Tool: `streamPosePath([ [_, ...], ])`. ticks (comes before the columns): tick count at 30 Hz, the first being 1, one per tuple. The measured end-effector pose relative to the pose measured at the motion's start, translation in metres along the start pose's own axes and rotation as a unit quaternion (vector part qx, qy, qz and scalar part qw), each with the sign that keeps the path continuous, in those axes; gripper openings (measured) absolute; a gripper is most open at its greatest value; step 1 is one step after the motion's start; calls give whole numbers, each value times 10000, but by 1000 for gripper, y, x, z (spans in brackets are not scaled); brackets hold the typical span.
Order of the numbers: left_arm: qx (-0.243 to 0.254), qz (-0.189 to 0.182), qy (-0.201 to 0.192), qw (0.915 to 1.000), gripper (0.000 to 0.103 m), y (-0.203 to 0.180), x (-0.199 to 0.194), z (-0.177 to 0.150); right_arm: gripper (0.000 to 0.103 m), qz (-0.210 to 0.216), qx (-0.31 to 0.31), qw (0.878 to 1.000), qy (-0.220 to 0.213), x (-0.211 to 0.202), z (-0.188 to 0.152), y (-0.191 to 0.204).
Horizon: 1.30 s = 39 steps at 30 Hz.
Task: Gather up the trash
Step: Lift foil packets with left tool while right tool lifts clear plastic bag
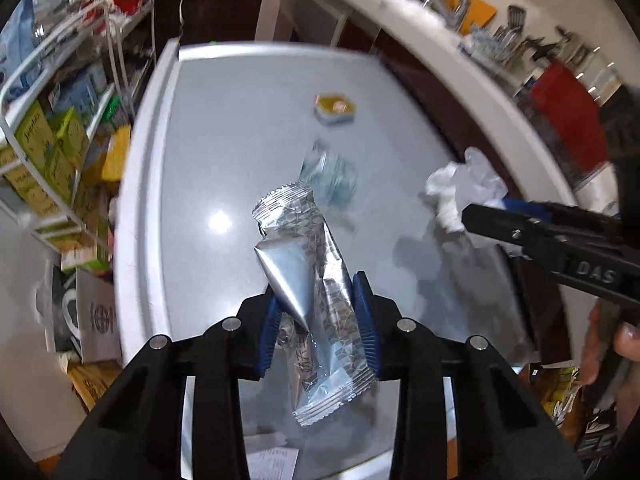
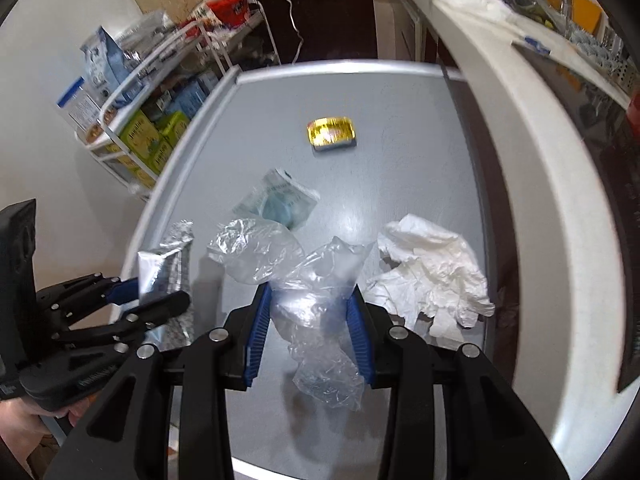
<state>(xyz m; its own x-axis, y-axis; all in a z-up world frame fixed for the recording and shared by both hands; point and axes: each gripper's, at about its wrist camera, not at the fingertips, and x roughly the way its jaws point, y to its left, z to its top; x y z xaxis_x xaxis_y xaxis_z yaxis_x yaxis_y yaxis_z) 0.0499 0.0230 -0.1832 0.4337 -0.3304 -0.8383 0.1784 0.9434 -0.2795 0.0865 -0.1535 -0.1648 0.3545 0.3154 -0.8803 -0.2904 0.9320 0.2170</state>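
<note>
Foil from a silver snack wrapper stands up between the blue pads of the left gripper, which pinch it near its lower half; its crimped upper end leans toward eleven o'clock above the grey tabletop. In the right wrist view the same wrapper shows at nine o'clock, clamped in that gripper. Crumpled clear plastic film sits squeezed between the pads of the right gripper, bulging above the jaws toward eleven o'clock and hanging below them over the table. Just beside it at three o'clock lies a crumpled white tissue, resting on the surface. Past the film at twelve o'clock lies a pale green packet, and farther along the same line a small tub with a gold lid. A white counter curves along the table's three o'clock side, and a white wire rack of boxes stands at ten o'clock. A hand shows under the right gripper at the left view's four o'clock edge.
</note>
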Motion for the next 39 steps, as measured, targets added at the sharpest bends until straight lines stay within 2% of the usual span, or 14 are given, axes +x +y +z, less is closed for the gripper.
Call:
streamPosePath([
  [5,139,-227,-728,9970,36,-8,-59,17,37,167,-134,9985,-502,-49,4,10],
  [10,411,7,-1363,9898,36,-26,-101,26,37,186,-300,9947,-970,-98,2,22],
  [15,543,102,-1767,9827,36,-36,-133,23,37,134,-395,9907,-1292,-136,-10,35],
  [28,1010,19,-2035,9739,36,-60,-186,-22,37,20,-432,9878,-1493,-192,-70,61],
  [39,1250,-49,-2163,9683,36,-72,-209,-47,37,-35,-470,9854,-1637,-218,-96,73],
])
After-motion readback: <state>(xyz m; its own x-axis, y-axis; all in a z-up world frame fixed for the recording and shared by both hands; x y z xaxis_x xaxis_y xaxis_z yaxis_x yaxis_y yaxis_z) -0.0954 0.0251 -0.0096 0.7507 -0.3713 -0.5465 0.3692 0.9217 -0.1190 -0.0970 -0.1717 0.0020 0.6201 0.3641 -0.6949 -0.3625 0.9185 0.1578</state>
